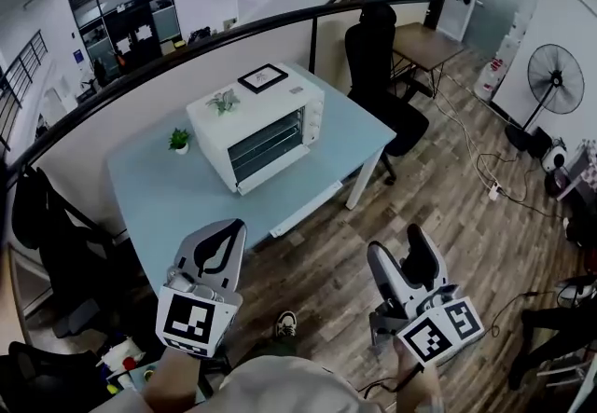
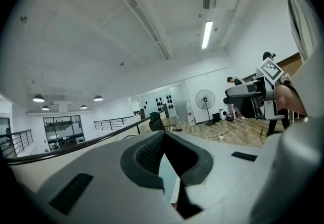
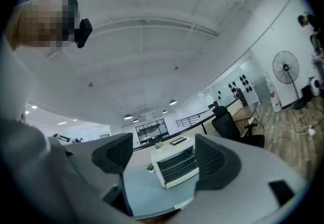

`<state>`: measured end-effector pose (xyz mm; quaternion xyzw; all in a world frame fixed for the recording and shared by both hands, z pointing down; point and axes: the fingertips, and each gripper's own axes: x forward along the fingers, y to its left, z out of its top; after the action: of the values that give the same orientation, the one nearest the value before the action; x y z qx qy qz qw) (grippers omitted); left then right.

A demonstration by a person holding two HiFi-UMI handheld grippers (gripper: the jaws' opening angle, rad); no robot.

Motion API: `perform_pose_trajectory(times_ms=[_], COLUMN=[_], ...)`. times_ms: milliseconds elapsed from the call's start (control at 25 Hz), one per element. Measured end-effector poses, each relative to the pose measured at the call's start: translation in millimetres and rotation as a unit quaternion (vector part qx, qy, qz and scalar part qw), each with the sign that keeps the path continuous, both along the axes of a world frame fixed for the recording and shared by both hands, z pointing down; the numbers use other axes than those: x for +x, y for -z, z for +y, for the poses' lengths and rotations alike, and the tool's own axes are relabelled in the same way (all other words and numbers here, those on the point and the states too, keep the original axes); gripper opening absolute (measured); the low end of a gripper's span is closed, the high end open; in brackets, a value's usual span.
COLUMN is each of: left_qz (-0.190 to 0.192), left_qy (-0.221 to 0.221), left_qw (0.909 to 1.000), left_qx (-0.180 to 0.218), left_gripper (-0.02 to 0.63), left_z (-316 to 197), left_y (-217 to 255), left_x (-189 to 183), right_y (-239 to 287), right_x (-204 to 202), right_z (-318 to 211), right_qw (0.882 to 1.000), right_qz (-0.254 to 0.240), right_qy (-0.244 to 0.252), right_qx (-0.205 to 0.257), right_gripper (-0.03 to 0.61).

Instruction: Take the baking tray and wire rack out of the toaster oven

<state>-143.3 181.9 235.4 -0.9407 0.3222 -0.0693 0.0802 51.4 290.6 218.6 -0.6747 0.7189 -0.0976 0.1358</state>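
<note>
A white toaster oven point(image 1: 266, 133) stands on the pale blue table point(image 1: 177, 201) with its glass door closed. Bars show faintly behind the glass; the tray and the rack cannot be told apart. Both grippers hang short of the table's near edge, over the wooden floor. My left gripper point(image 1: 228, 228) is shut with nothing in it; in the left gripper view point(image 2: 163, 138) its pads meet. My right gripper point(image 1: 399, 251) is open and empty. In the right gripper view the oven point(image 3: 174, 167) shows far off between the spread pads of this gripper point(image 3: 162, 153).
A small potted plant point(image 1: 179, 139) sits on the table left of the oven. A framed picture point(image 1: 262, 77) and a sprig point(image 1: 224, 102) lie on the oven's top. A black office chair point(image 1: 381, 75) stands to the table's right, a fan point(image 1: 555, 75) farther right, and cables cross the floor.
</note>
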Motion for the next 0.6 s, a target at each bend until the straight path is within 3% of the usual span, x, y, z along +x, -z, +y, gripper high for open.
perform_pose_trajectory(times_ms=[320,600], left_qz=[-0.005,0.008], left_qy=[0.012,0.033], left_qw=[0.9999,0.9989], left_qx=[-0.006,-0.032], left_gripper=[0.003,0.003], left_z=[-104.1,-151.2], left_y=[-7.6,-20.5], left_x=[13.7,14.2], right_y=[-16.9,-44.5], right_x=[11.0,10.1], right_z=[-119.0,-187.8], right_qw=[0.999,0.996], right_qz=[-0.009,-0.026], right_qy=[0.025,0.063], right_qx=[-0.021,-0.053], right_gripper=[0.378,0.385])
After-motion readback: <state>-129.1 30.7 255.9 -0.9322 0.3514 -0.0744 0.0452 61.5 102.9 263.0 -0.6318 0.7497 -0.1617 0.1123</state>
